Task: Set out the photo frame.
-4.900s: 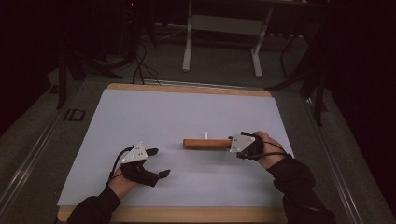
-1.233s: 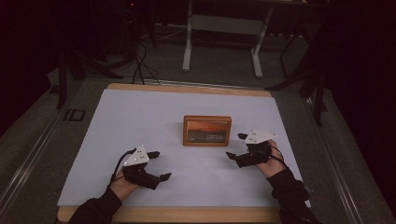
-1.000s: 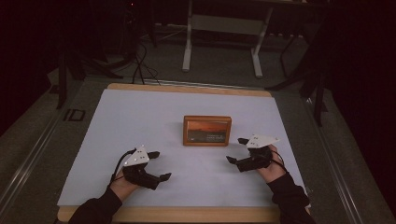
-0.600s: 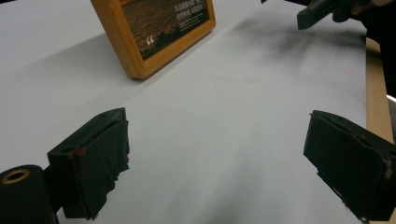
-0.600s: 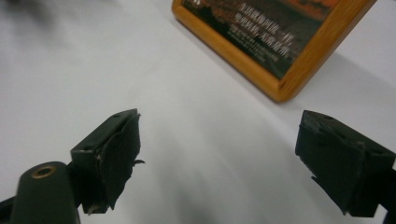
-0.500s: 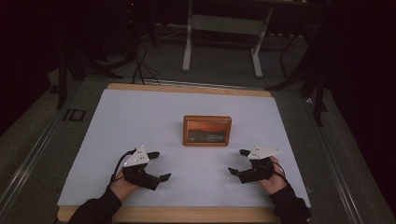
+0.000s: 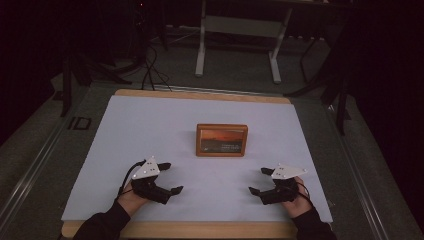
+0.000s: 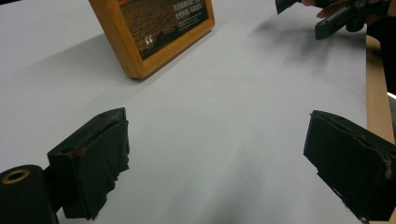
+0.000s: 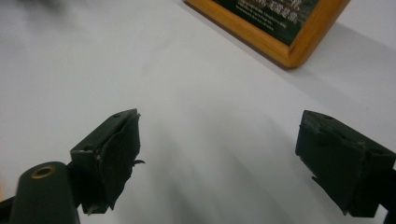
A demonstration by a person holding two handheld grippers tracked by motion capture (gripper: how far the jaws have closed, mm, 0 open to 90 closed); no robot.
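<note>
Picture frame [image 7: 221,140] stands upright mid-bench, both tongs, left [image 7: 167,177] and right [image 7: 261,181], released and empty near the front edge — job looks finished.

Dim surrounds, prob. overhead light.

Only the picture frame [image 7: 221,140] interrupts the table [image 7: 150,125].

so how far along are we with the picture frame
Looks essentially done. The wooden picture frame stands upright mid-table on the white table cover, picture side facing the person. Nothing is in hand: the left hand-held gripper and right hand-held gripper both sit near the table's near edge, jaws open and empty, well apart from the frame. Nothing visible seems left to do, though I can't be sure.
</note>
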